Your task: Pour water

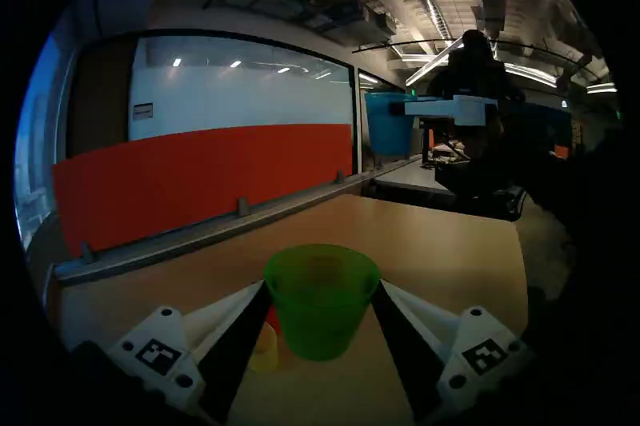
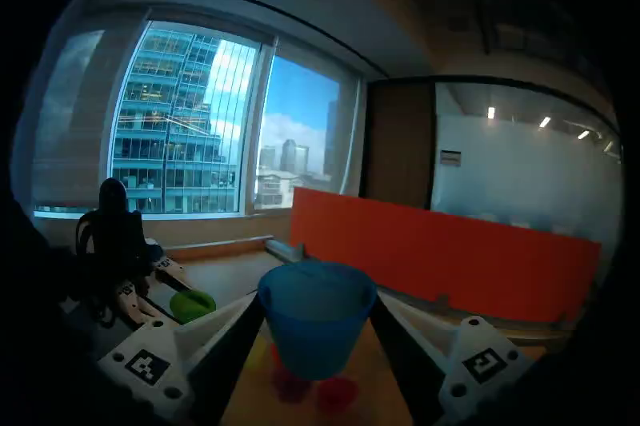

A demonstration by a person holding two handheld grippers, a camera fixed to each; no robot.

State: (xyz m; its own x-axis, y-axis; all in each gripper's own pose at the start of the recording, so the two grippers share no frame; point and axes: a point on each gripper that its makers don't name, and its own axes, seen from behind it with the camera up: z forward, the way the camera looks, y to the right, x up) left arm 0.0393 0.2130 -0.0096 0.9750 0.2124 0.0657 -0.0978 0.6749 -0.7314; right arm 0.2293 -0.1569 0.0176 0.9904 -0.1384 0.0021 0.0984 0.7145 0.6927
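Green cup (image 1: 322,312) pinched between jaws of left gripper (image 1: 320,298), both fingers pressing its sides, rim up, over wooden surface (image 1: 448,242). Small yellow cup (image 1: 264,350) on surface just below and left of it. Blue cup (image 2: 316,324) pinched same way in jaws of right gripper (image 2: 316,308), upright. Red objects (image 2: 336,392) under it on surface, too blurred to identify. Orange partition (image 1: 200,174) along surface's far edge. In left gripper view, blue cup raised, well apart from green cup. Window (image 2: 192,122) behind left gripper in right gripper view.
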